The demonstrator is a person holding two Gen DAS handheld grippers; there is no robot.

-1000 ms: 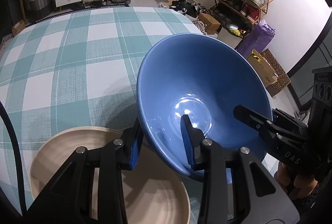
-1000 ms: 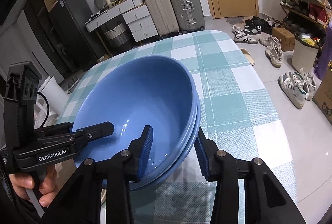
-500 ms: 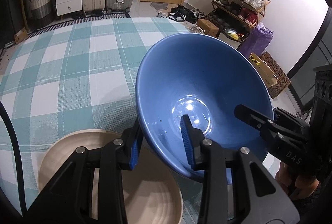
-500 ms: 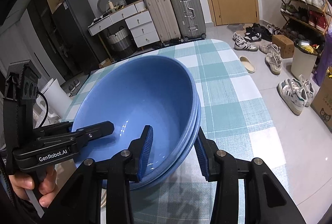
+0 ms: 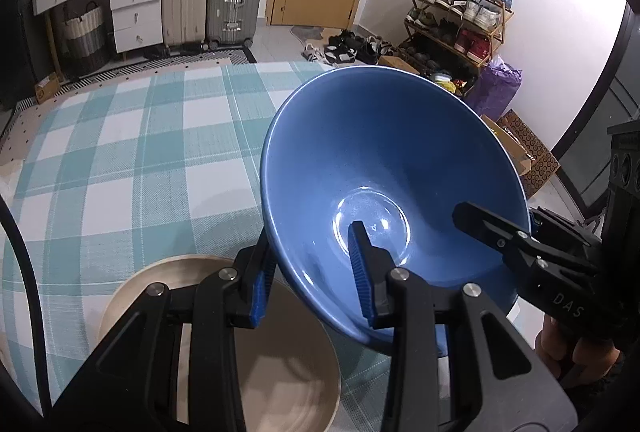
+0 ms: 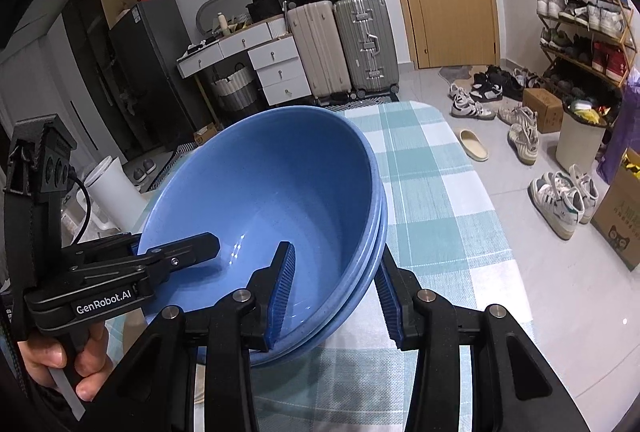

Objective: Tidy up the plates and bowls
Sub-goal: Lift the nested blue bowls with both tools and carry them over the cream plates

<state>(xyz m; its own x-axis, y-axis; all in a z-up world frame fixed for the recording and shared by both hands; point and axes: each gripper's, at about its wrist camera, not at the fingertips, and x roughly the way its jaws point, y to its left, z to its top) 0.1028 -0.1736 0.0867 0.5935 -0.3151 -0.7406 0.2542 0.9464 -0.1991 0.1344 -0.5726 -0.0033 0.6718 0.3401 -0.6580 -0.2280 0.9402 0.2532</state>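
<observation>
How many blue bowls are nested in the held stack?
3 rims show at the stack's right edge, nested, gripped by the left gripper and right gripper; more may be hidden.

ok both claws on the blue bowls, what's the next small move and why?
Probably carry the blue bowl stack sideways to a bare patch of the checked tablecloth. The left claw and right claw each clamp opposite rims, the stack is tilted, and the beige plate lies right under its left edge.

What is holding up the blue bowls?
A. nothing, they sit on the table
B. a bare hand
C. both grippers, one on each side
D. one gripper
C: the left gripper and the right gripper each clamp the rim of the blue bowls, on opposite sides.
</observation>
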